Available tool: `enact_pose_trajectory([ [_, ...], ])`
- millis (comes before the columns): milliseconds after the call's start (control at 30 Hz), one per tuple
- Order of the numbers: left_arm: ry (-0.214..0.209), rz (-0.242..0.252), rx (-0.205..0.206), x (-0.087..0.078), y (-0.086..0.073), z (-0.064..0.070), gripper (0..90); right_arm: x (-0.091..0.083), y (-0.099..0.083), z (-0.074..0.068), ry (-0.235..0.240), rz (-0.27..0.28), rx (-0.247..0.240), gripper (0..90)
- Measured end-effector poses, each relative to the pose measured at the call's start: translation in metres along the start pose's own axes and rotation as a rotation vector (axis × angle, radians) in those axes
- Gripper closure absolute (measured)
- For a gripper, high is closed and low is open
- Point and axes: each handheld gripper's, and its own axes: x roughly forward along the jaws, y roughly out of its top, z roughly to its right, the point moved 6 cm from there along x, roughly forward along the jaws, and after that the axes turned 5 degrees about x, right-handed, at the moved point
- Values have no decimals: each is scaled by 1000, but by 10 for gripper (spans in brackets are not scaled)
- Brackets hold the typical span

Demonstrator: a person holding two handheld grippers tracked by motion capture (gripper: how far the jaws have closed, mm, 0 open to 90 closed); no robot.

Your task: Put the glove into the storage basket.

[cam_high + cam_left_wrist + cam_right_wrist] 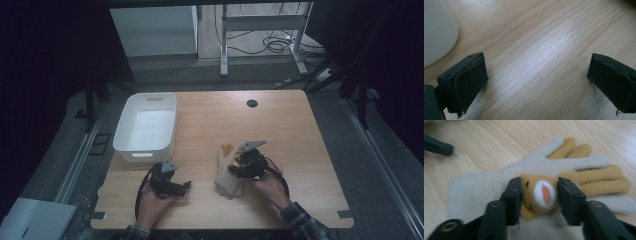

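Observation:
A cream knitted glove lies flat on the wooden table, with tan fingers of a second glove showing under it. A tan plush animal face is sewn on its back. My right gripper is shut on the glove, its jaws pressing both sides of that face. In the high view the gloves lie at the table's front middle, under the right gripper. My left gripper sits to their left, low over the table. It stands open with bare wood between its jaws.
A white plastic bin stands at the table's left rear, and its rounded corner is close to the left gripper. A black grommet hole sits near the far edge. A jaw of the left gripper shows beyond the gloves.

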Motion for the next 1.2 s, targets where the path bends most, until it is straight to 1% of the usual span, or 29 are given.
enact_pose_trajectory([
  [33,0,0,0,0,0,0,26,1,-2,-1,-8,4,-13,615],
  [100,0,0,1,0,0,0,26,-1,-2,-1,-2,14,-33,655],
  [233,0,3,-2,0,0,0,25,-16,6,0,21,35,-77,661],
  [267,0,-1,2,0,0,0,25,-20,9,0,32,38,-90,662],
  [333,0,3,-3,0,0,0,25,-28,15,-1,60,36,-116,662],
  [433,0,4,-3,0,0,0,25,-37,24,-4,86,29,-175,664],
  [533,0,5,-3,0,0,0,25,-42,32,-9,116,1,-245,665],
  [567,0,4,-3,0,0,0,25,-42,34,-11,124,-11,-271,665],
  [600,0,4,-3,0,0,0,25,-42,37,-13,133,-29,-308,665],
  [633,0,5,-3,0,0,0,25,-40,40,-14,140,-60,-355,665],
  [767,0,4,-3,0,0,0,25,-29,43,-15,145,-115,-466,664],
  [833,0,4,-3,0,0,0,25,-21,42,-16,158,-142,-512,662],
  [867,0,4,-3,0,0,0,25,-16,40,-15,163,-154,-523,658],
  [933,-1,3,-1,0,0,0,25,-7,36,-13,171,-162,-530,619],
  [967,0,2,0,0,0,0,25,-3,34,-11,166,-158,-515,591],
  [1033,0,5,-4,0,0,0,25,-2,33,-9,168,-142,-477,512],
  [1100,0,5,-3,0,0,0,25,-6,34,-5,154,-101,-428,485],
  [1167,0,4,-3,0,0,0,26,-14,35,1,143,-53,-361,483],
  [1200,0,4,-3,0,0,0,25,-18,35,5,138,-39,-323,487],
])
